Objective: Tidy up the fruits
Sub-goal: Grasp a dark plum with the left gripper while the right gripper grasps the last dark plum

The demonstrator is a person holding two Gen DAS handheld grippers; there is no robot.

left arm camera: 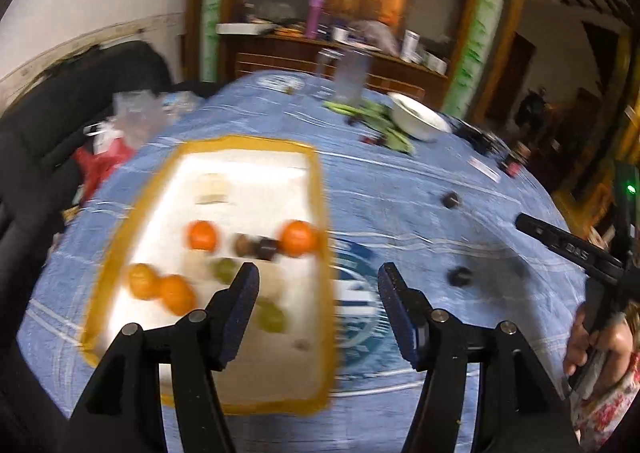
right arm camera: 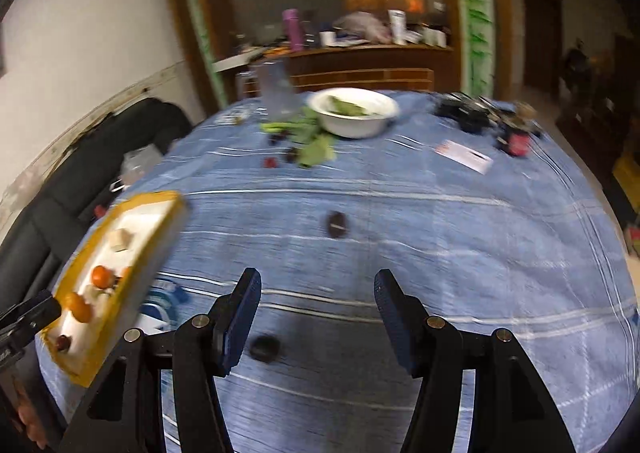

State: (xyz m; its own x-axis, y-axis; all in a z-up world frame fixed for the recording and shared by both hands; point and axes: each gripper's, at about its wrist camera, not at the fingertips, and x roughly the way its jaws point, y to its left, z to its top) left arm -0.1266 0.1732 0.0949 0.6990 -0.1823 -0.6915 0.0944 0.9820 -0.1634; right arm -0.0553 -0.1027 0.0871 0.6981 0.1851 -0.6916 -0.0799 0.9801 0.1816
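Left claw (left arm camera: 318,277) stands parted, jaws well apart, nothing between the pads; it hangs above the near right edge of the yellow-rimmed tray (left arm camera: 320,189) without touching it. Right claw (right arm camera: 318,285) likewise released, jaws wide, empty, over bare blue tablecloth (right arm camera: 440,221); no earlier picture to compare. Tray holds the fruit: four oranges (left arm camera: 203,235), two in a back row and two touching each other at the front left; two greenish fruits (left arm camera: 272,317) nearer the claw; two small dark brown fruits (left arm camera: 256,246) between the back oranges; a pale block (left arm camera: 212,189) farther back. All blurred, so finer identity cannot be told. Off the tray, on the tabletop cloth: one dark round fruit (right arm camera: 264,348) just beside the right claw's left finger, a second dark fruit (right arm camera: 337,224) farther out, well apart from both claws. White bowl (right arm camera: 354,111) at the far side contains green leaves; more leaves and small red fruits lie just beside it. A hand (left arm camera: 600,337) grips the right tool at the left view's right edge.
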